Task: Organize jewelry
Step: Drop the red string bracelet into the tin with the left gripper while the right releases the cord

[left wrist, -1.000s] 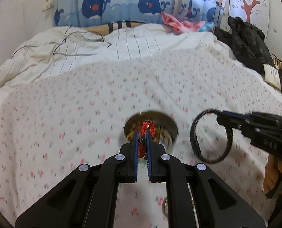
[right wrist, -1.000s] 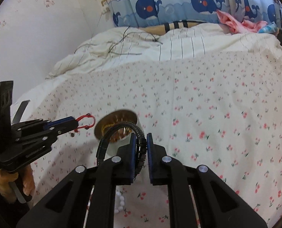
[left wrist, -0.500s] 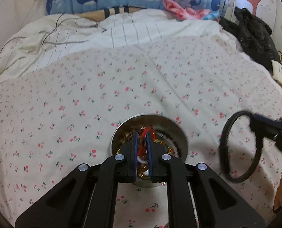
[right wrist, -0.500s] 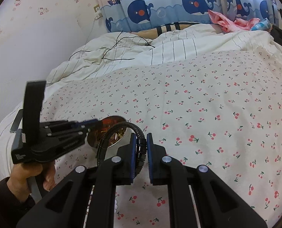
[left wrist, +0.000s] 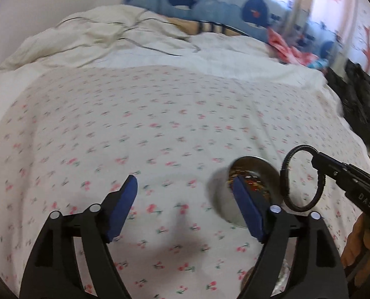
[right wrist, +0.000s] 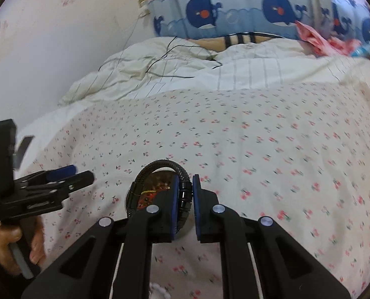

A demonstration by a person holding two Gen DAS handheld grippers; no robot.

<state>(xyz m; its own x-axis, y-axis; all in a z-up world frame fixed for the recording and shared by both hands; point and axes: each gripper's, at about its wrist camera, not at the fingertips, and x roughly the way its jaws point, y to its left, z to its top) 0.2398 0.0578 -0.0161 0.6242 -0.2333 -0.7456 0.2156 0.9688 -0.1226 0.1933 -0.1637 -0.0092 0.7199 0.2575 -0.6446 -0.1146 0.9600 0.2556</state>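
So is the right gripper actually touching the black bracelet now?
Touching. In the right wrist view the right gripper is shut on the black bracelet, with one finger pad pressed against its band.

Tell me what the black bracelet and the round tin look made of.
Black bracelet: looks like braided leather or cord, matte with a ribbed weave; its glossy black segment may be a clasp. Round tin: apparently metal, with a shiny, reflective silver rim.
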